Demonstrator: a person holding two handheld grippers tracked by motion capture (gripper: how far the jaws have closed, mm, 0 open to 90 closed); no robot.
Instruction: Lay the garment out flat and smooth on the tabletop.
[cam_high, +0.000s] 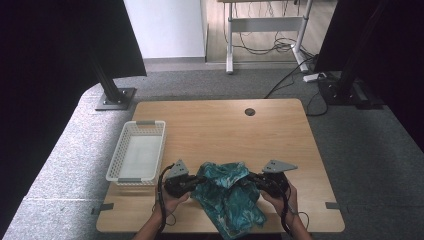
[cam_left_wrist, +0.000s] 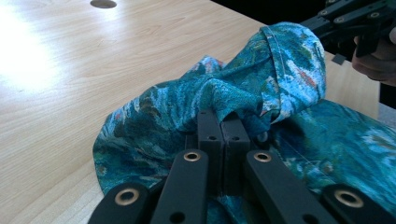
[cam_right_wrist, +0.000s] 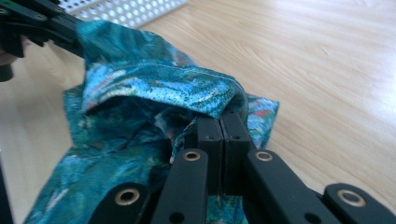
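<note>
While you read this: both hands sit low at the near edge of the table (cam_high: 210, 125), cloth between them.
Cloth: teal patterned fabric (cam_high: 227, 192), crumpled, bunched at the near-centre edge, one end drooping over the table's front.
L gripper (cam_high: 192, 183): jaws clenched on a fold at the cloth's left side; in the left gripper view the pads meet w/ fabric pinched at the tips.
R gripper (cam_high: 260, 181): jaws clenched on a hemmed edge at the cloth's right side; same pinch shows in the right gripper view.
Basket: white perforated tray (cam_high: 136, 150), left of the cloth, apart from it.
Handling, my guess: light, limp, prob a bit slick; it'll sag and bunch, not hold shape.
Where to grip: you want hems or corners, not mid-folds. A stitched edge like the one in your R jaws should slip less.
Risk: thin pinch may slide out if you pull apart fast.
</note>
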